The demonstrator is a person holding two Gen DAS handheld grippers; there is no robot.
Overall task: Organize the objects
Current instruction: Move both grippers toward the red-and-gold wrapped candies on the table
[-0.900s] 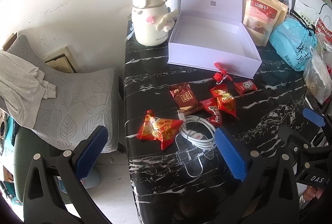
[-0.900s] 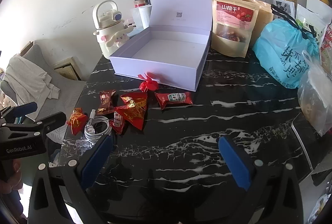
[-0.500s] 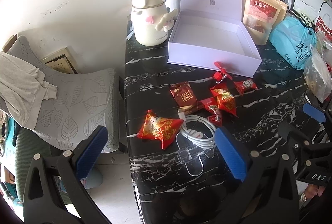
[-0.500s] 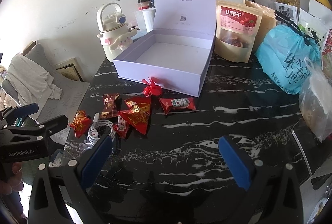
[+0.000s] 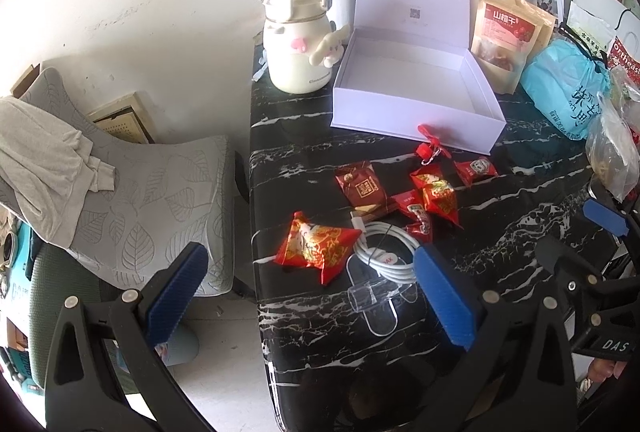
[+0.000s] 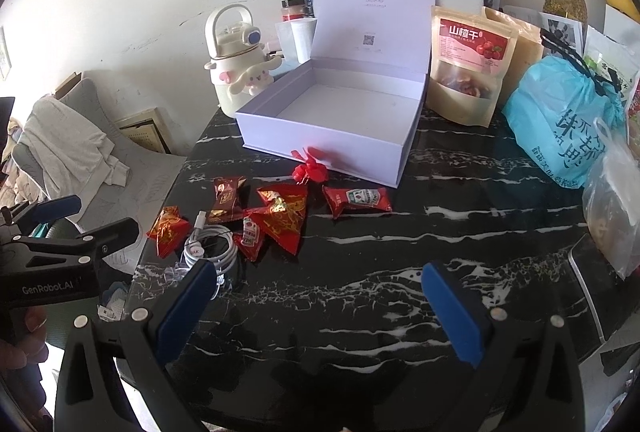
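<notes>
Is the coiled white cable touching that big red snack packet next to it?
Touching. In the left wrist view the white cable lies with its plug end against the edge of the big red snack packet, with no dark tabletop showing between them.

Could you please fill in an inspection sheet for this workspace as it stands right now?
Surface: black marble-pattern table.
Job's things: lavender box open and empty; red snack packets and red bow loose in front of it.
Clutter: cream kettle, dried-fruit pouch, blue bag.
Grippers: left gripper and right gripper open, holding nothing.
Cables: coiled white cable beside the packets.
Surroundings: grey chair with cloth draped.
</notes>
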